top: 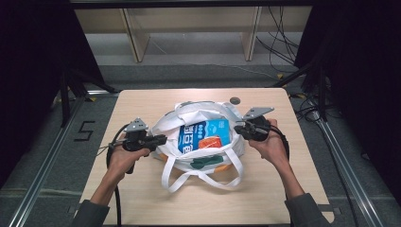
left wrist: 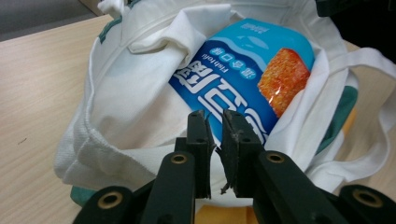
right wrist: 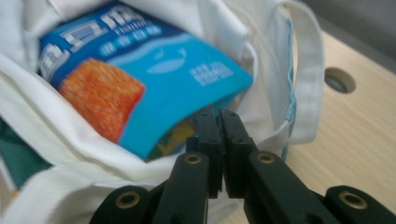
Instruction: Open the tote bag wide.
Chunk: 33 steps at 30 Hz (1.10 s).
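A white tote bag [top: 189,113] lies open in the middle of the wooden table [top: 142,198]. Inside it sits a blue snack package [top: 205,135] with an orange picture. My left gripper [top: 163,138] is at the bag's left rim. In the left gripper view its jaws [left wrist: 213,114] stand almost together, pinching a fold of the bag [left wrist: 130,93] in front of the package [left wrist: 243,70]. My right gripper [top: 238,127] is at the bag's right rim. In the right gripper view it [right wrist: 217,114] is shut, its tips over the bag's rim [right wrist: 219,23] beside the package's corner [right wrist: 163,60].
The bag's two strap loops [top: 203,182] trail toward the table's near edge. A round cable hole [top: 234,100] sits in the table behind the bag. Bare tabletop lies to the left, right and front. Wooden shelving stands beyond the table.
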Each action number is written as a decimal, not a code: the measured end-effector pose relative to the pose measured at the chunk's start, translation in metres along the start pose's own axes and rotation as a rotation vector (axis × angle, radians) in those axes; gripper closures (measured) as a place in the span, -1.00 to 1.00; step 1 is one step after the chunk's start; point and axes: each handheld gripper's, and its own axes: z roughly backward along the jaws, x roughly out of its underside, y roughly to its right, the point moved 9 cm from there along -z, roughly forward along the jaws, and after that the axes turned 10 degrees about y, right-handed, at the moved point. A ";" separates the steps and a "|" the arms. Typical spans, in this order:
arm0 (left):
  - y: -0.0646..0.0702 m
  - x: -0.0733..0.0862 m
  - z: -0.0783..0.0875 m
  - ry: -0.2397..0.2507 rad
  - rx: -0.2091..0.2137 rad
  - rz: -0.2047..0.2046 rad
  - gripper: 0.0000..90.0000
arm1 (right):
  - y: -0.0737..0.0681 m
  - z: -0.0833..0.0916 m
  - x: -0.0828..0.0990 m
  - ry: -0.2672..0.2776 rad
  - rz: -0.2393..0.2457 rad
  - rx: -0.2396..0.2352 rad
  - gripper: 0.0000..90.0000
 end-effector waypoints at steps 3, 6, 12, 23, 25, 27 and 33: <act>0.004 -0.002 0.005 0.013 0.009 0.003 0.79 | -0.001 0.005 -0.002 0.004 0.004 -0.002 0.97; 0.009 -0.002 0.011 0.017 0.024 0.000 0.76 | -0.001 0.009 -0.003 0.036 0.018 0.002 0.96; 0.012 0.001 0.020 0.028 0.036 0.008 0.64 | -0.002 0.019 0.002 0.071 -0.009 0.006 0.90; 0.015 0.008 0.027 0.031 0.051 0.033 0.41 | 0.000 0.030 0.009 0.104 -0.055 0.020 0.73; 0.015 0.008 0.027 0.033 0.050 0.039 0.39 | -0.002 0.030 0.011 0.100 -0.067 0.019 0.71; 0.014 0.008 0.028 0.032 0.052 0.032 0.36 | -0.001 0.031 0.012 0.101 -0.049 0.016 0.70; 0.016 0.008 0.033 0.041 0.050 0.024 0.30 | -0.003 0.033 0.014 0.097 -0.060 0.016 0.65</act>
